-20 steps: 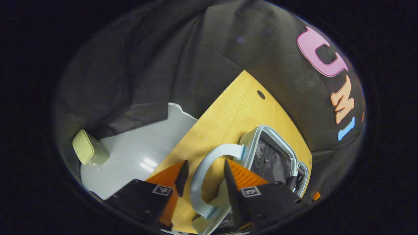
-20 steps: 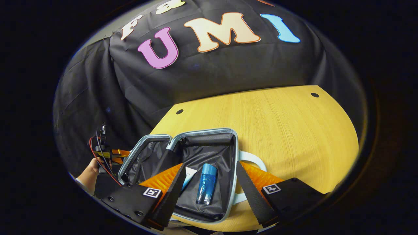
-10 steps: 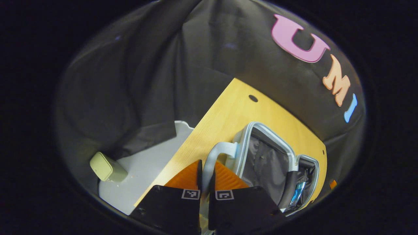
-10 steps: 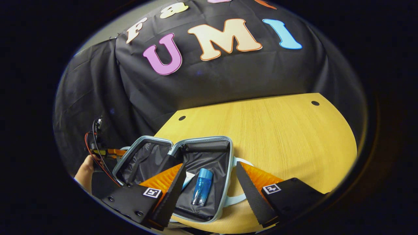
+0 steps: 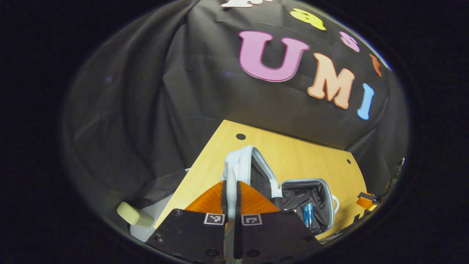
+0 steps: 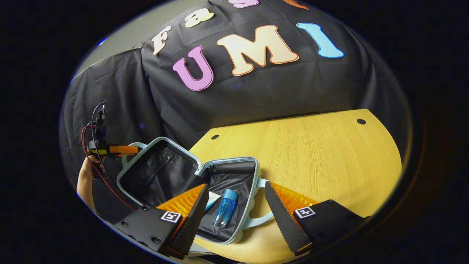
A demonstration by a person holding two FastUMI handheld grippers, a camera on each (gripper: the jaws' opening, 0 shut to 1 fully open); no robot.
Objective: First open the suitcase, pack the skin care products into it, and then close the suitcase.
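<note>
Suitcase [image 6: 172, 172] sits on the wooden table [image 6: 311, 146] near its front-left corner, open, one half raised at a tilt, the other half flat on the wood. Flat half holds a blue bottle [image 6: 223, 207] lying on the dark lining, with a white tube [image 6: 211, 200] just beside it, partly hidden behind the right gripper's left finger. Right gripper [image 6: 234, 214] hovers over the flat half, fingers spread wide, nothing between them; the pale handle [image 6: 262, 216] of the flat half curves out between the case and the right-hand finger. In the left gripper view, the left gripper [image 5: 231, 196] is pinched tight on the pale handle [image 5: 230, 176] of the raised half, both fingers pressing the strap; the raised shell [image 5: 253, 165] is seen nearly edge-on beyond the fingertips and blocks most of its own lining. Past it, the flat half [image 5: 311, 194] and the blue bottle [image 5: 307, 212] are visible. This view also takes in a pale green box [image 5: 133, 214] on a light floor patch [image 5: 146, 229] off the table's left edge, below the black cloth. Right gripper view adds the left gripper [image 6: 117, 149] from outside, with red and black wires [image 6: 93, 135] and the holding hand [image 6: 86, 176] behind the raised half. Table [image 5: 293, 157] otherwise bare wood with small dark holes [image 6: 361, 121].
</note>
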